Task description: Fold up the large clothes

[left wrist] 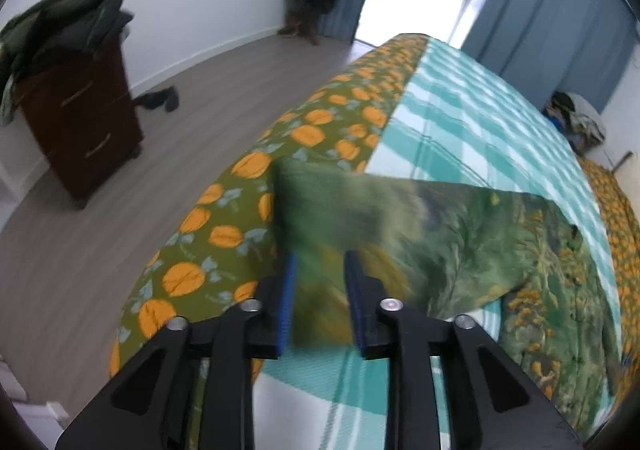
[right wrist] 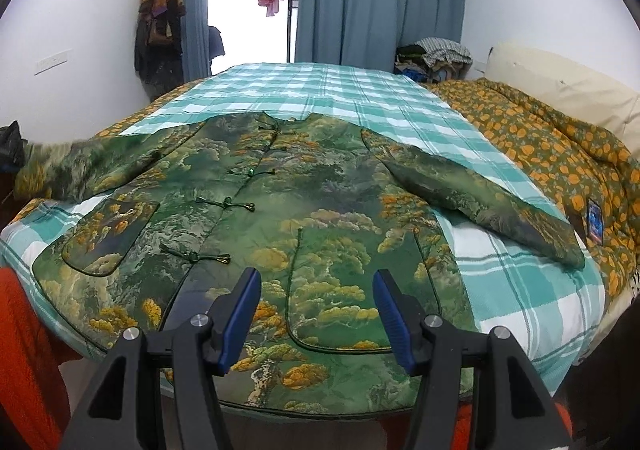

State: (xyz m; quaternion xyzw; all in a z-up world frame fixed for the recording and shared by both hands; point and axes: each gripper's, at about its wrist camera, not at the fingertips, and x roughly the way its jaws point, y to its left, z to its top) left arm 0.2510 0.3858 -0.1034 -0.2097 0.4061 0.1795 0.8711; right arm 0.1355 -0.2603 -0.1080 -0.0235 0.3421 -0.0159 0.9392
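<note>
A green padded jacket (right wrist: 280, 218) with yellow tree print and knot buttons lies face up on the checked bed sheet (right wrist: 360, 98). Its right sleeve (right wrist: 480, 198) lies flat beside the body. Its left sleeve (right wrist: 72, 166) is lifted at the bed's left edge and looks blurred. In the left wrist view my left gripper (left wrist: 320, 270) is shut on that sleeve's (left wrist: 340, 210) end, the cloth bunched between the blue pads. My right gripper (right wrist: 316, 290) is open and empty, just above the jacket's hem near the lower pocket (right wrist: 340, 302).
An orange-patterned green quilt (right wrist: 560, 154) lies along the bed's right side and shows on the left edge (left wrist: 224, 234). A brown drawer cabinet (left wrist: 80, 122) with piled clothes stands on the floor to the left. An orange cloth (right wrist: 28, 350) hangs at the bed's near left corner.
</note>
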